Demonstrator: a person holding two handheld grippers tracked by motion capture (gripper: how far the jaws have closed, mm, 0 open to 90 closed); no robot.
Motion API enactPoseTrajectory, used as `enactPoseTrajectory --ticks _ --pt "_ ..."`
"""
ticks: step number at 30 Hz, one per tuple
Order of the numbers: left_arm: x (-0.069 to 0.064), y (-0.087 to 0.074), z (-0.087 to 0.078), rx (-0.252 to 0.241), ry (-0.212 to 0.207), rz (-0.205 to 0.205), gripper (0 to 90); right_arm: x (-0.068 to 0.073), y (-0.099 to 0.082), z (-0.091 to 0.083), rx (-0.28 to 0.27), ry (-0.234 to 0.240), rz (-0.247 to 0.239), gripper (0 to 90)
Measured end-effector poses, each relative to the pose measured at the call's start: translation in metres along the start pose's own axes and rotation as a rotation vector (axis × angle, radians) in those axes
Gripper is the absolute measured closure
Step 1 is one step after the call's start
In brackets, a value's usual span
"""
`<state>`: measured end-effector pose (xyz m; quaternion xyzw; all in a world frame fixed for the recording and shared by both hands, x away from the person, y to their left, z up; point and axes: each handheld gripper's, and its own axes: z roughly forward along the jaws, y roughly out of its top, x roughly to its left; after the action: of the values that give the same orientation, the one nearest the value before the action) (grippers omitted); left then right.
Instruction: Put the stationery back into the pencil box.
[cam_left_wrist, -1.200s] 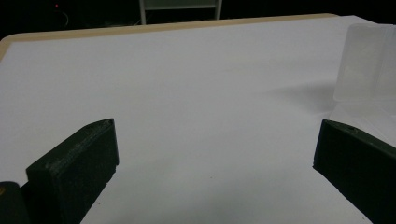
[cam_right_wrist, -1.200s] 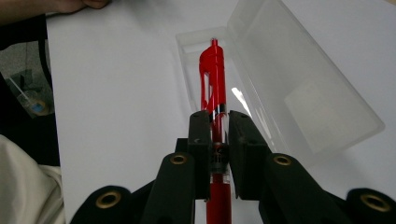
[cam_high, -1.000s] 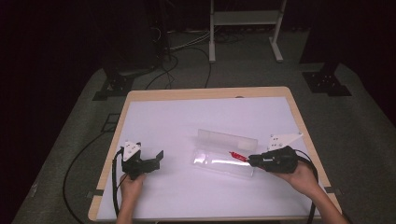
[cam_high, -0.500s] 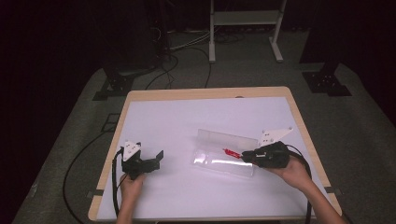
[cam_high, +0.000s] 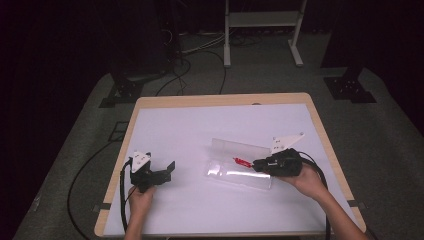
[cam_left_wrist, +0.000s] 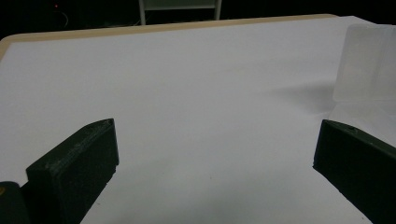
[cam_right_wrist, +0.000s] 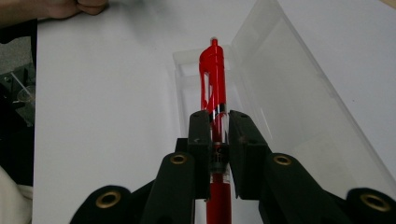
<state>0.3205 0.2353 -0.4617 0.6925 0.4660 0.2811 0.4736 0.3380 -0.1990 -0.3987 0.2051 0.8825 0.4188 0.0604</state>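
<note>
Right tool (cam_right_wrist: 218, 135): pinches red pen (cam_right_wrist: 213, 74) mid-barrel over open clear case (cam_right_wrist: 289, 84) on worktop (cam_high: 200, 125) | pen: light, stiff, slick; grip barrel | left tool (cam_left_wrist: 215, 168): spread, idle

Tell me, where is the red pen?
The red pen is clamped in the right gripper, over the open clear case, right of the table's middle in the high view.

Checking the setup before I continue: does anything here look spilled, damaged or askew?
Nothing stands out. The clear case lies open on the table, and the right tongs grip a red pen over it.
</note>
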Motion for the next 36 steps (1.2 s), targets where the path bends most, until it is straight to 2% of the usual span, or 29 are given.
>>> enactPoseTrajectory --ticks 36 --pt "0.0 0.0 0.0 -0.002 -0.002 -0.001 0.0 -0.01 -0.002 0.025 0.042 0.006 0.009 78.8"
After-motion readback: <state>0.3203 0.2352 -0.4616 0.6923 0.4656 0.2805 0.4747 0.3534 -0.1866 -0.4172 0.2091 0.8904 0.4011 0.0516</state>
